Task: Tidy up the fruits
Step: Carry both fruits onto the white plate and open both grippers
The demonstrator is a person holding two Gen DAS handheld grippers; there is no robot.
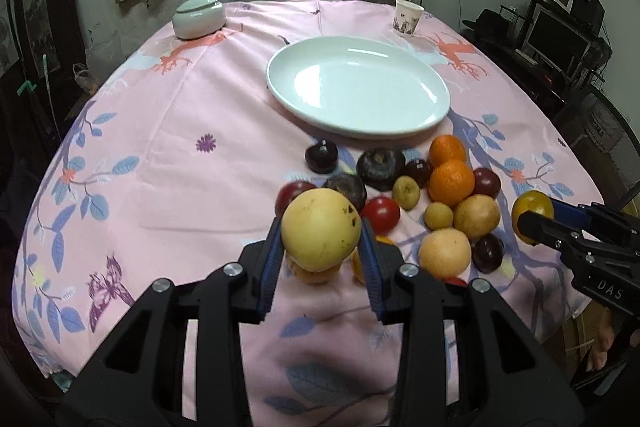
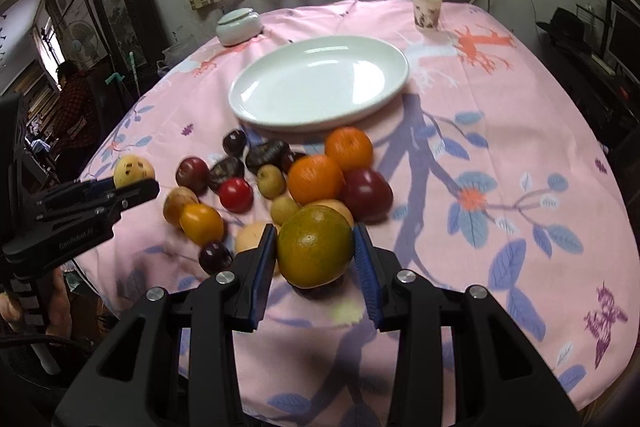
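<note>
My left gripper [image 1: 321,253] is shut on a yellow pear [image 1: 320,229] with brown spots, held above the near side of the fruit pile; it also shows in the right wrist view [image 2: 134,171]. My right gripper [image 2: 316,247] is shut on a green-orange citrus [image 2: 315,246], which shows at the right of the left wrist view [image 1: 530,209]. Several loose fruits lie on the pink cloth: two oranges [image 1: 450,181], dark plums [image 1: 380,163], a red plum [image 2: 366,193], small yellow fruits. An empty white oval plate [image 1: 360,87] lies beyond the pile.
A lidded white bowl [image 1: 199,15] stands at the far left of the table and a paper cup [image 1: 408,15] at the far right. The round table's flowered pink cloth [image 1: 168,155] hangs over the edges. Furniture stands on both sides.
</note>
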